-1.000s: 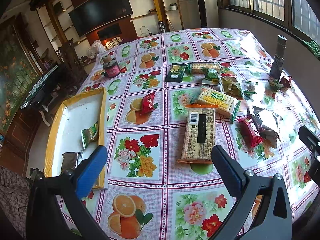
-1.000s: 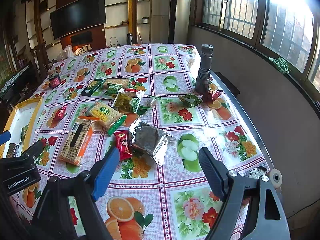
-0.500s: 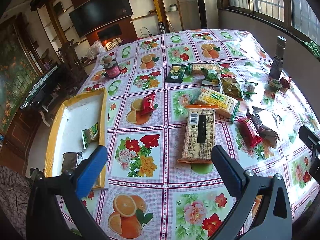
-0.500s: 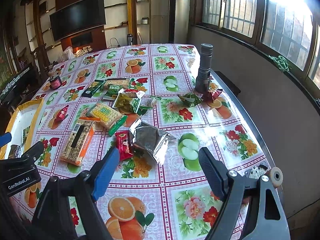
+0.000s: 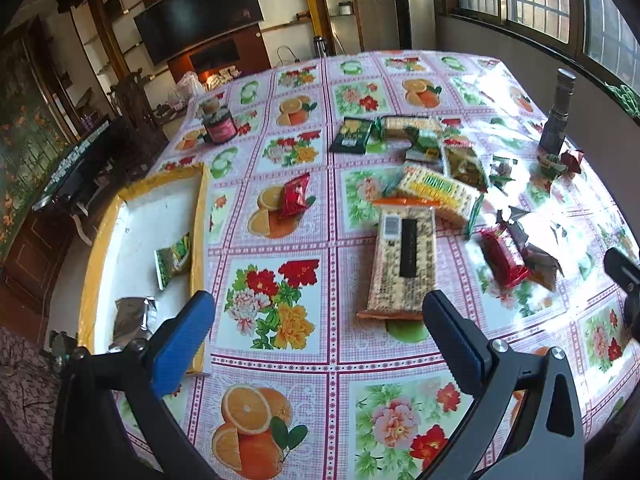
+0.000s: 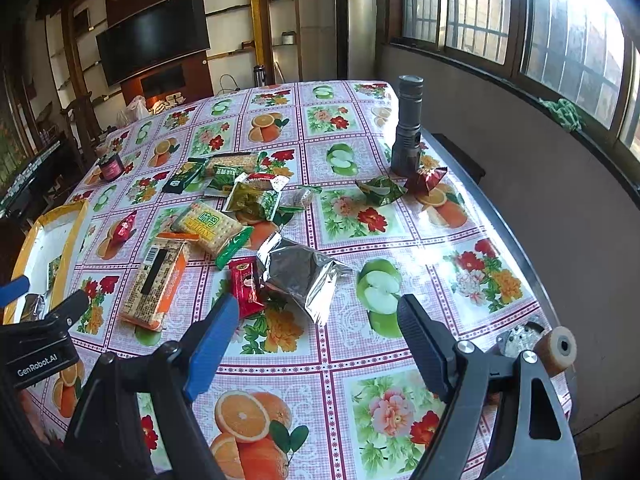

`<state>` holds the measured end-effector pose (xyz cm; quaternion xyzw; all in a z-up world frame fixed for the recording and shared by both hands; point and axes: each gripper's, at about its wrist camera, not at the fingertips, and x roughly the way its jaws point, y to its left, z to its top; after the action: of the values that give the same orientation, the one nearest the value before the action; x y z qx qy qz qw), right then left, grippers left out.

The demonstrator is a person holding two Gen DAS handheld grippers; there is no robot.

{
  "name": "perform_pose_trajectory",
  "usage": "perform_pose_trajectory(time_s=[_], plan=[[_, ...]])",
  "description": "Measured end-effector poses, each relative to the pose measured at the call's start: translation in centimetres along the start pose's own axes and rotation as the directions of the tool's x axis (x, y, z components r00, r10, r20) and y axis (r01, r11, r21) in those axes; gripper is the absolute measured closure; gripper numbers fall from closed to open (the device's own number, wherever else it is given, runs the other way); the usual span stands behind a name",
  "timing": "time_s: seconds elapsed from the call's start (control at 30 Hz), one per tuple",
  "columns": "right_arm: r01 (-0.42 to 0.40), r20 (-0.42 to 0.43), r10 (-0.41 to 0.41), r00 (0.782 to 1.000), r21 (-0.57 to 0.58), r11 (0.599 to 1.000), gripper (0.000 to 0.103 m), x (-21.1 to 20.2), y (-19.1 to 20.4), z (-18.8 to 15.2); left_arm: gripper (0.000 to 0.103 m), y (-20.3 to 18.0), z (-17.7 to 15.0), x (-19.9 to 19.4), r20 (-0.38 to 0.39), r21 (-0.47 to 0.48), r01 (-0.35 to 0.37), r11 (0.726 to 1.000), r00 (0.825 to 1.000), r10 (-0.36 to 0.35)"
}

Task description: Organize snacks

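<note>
Several snack packs lie scattered on the flowered tablecloth. A long cracker pack [image 5: 402, 265] [image 6: 158, 278] lies just beyond my left gripper [image 5: 316, 320], which hovers open and holds nothing. A silver foil bag [image 6: 302, 276] and a red wrapper [image 6: 245, 286] lie just ahead of my right gripper [image 6: 318, 326], also open with nothing in it. At the left stands a yellow-rimmed white tray [image 5: 198, 216] [image 6: 72, 236] holding a green packet [image 5: 173, 258] and a silver packet [image 5: 130, 314]. A red packet [image 5: 295, 199] lies alone near the tray.
A dark flashlight [image 6: 407, 124] [image 5: 557, 114] stands upright at the right table edge, beside crumpled green and red wrappers [image 6: 400, 186]. A small dark jar [image 5: 219, 127] sits at the far left. The table's right edge runs close along a wall under windows.
</note>
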<state>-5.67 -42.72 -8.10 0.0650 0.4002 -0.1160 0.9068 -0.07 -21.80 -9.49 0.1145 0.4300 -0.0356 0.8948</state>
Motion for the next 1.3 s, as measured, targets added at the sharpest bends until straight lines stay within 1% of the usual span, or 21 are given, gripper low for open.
perform_pose_trajectory(time_s=[0.13, 0.23, 0.33, 0.43, 0.5, 0.57, 0.63, 0.7, 0.77, 0.8, 0.87, 0.93, 0.97, 1.0, 1.07, 1.1, 1.13, 1.2, 1.23, 1.27, 1.3], plan=[[-0.033, -0.029, 0.034, 0.999, 0.019, 0.999, 0.021, 1.3, -0.5, -0.4, 0.0, 0.6, -0.5, 1.8, -0.051, -0.023, 0.062, 0.998, 0.997, -0.063], [-0.055, -0.055, 0.057, 0.997, 0.03, 0.998, 0.021, 2.6, -0.8, -0.8, 0.0, 0.2, -0.4, 2.9, -0.082, -0.016, 0.098, 0.995, 0.992, -0.099], [-0.067, -0.072, 0.069, 0.995, 0.03, 0.997, 0.021, 3.9, -1.1, -0.8, 0.0, -0.8, 0.0, 3.6, -0.106, -0.008, 0.163, 0.987, 0.981, -0.163], [-0.079, -0.079, 0.081, 0.994, 0.034, 0.996, 0.023, 5.5, -1.7, -0.3, 0.0, -2.6, 0.7, 4.4, -0.119, 0.023, 0.181, 0.983, 0.977, -0.177], [-0.091, -0.092, 0.094, 0.991, 0.037, 0.995, 0.027, 6.5, -2.0, 0.1, 0.0, -3.7, 1.3, 5.1, -0.126, 0.04, 0.19, 0.981, 0.975, -0.184], [-0.116, -0.126, 0.119, 0.985, 0.032, 0.993, 0.028, 7.8, -2.0, 0.7, 0.0, -4.7, 1.9, 5.9, -0.135, 0.061, 0.183, 0.981, 0.976, -0.173], [-0.162, -0.152, 0.159, 0.976, -0.012, 0.987, 0.028, 8.7, -1.4, 1.1, 0.0, -4.9, 2.3, 6.7, -0.145, 0.071, 0.185, 0.98, 0.974, -0.174], [-0.189, -0.173, 0.172, 0.97, -0.085, 0.978, 0.029, 9.4, -0.4, 1.6, 0.0, -5.2, 2.6, 7.8, -0.166, 0.072, 0.203, 0.977, 0.968, -0.189], [-0.186, -0.182, 0.156, 0.971, -0.162, 0.969, 0.029, 10.1, 0.2, 2.1, 0.0, -5.4, 2.7, 8.6, -0.186, 0.071, 0.208, 0.976, 0.964, -0.192], [-0.183, -0.201, 0.141, 0.969, -0.209, 0.961, 0.029, 10.7, 0.5, 2.4, 0.0, -5.5, 2.8, 9.2, -0.199, 0.074, 0.211, 0.975, 0.961, -0.193], [-0.182, -0.227, 0.122, 0.966, -0.267, 0.946, 0.027, 11.9, 0.6, 2.8, 0.0, -5.5, 2.8, 10.1, -0.219, 0.071, 0.217, 0.974, 0.956, -0.197], [-0.214, -0.262, 0.139, 0.955, -0.283, 0.935, 0.027, 12.9, 0.4, 3.1, 0.0, -5.6, 2.7, 11.2, -0.245, 0.061, 0.234, 0.97, 0.946, -0.213], [-0.232, -0.286, 0.15, 0.946, -0.281, 0.931, 0.027, 13.5, 0.3, 3.2, 0.0, -5.5, 2.8, 11.3, -0.242, 0.047, 0.252, 0.967, 0.942, -0.233], [-0.238, -0.291, 0.154, 0.944, -0.283, 0.929, 0.025, 14.0, 0.3, 3.2, 0.0, -5.4, 2.9, 11.4, -0.236, 0.048, 0.248, 0.967, 0.944, -0.231], [-0.224, -0.269, 0.143, 0.952, -0.299, 0.928, 0.027, 14.3, 0.3, 3.4, 0.0, -5.5, 3.2, 11.6, -0.233, 0.053, 0.253, 0.966, 0.944, -0.234], [-0.218, -0.258, 0.141, 0.956, -0.3, 0.929, 0.033, 14.3, 0.3, 3.5, 0.0, -5.5, 3.4, 11.7, -0.228, 0.054, 0.256, 0.965, 0.944, -0.238], [-0.209, -0.243, 0.14, 0.96, -0.29, 0.934, 0.044, 14.3, 0.2, 3.6, 0.004, -5.5, 3.4, 11.7, -0.218, 0.056, 0.26, 0.964, 0.945, -0.242], [-0.198, -0.234, 0.14, 0.962, -0.249, 0.948, 0.044, 14.2, -0.3, 3.8, 0.021, -5.5, 3.6, 11.3, -0.188, 0.064, 0.269, 0.961, 0.949, -0.253], [-0.202, -0.231, 0.148, 0.962, -0.23, 0.952, 0.044, 14.0, -0.4, 3.8, 0.04, -5.5, 3.7, 11.0, -0.179, 0.067, 0.274, 0.959, 0.949, -0.258], [-0.209, -0.227, 0.159, 0.961, -0.213, 0.955, 0.044, 13.7, -0.6, 3.6, 0.048, -5.6, 3.8, 10.8, -0.173, 0.067, 0.277, 0.958, 0.949, -0.262], [-0.214, -0.225, 0.167, 0.96, -0.201, 0.956, 0.044, 13.7, -0.6, 3.6, 0.048, -5.5, 3.8, 10.7, -0.177, 0.063, 0.292, 0.954, 0.944, -0.277]])
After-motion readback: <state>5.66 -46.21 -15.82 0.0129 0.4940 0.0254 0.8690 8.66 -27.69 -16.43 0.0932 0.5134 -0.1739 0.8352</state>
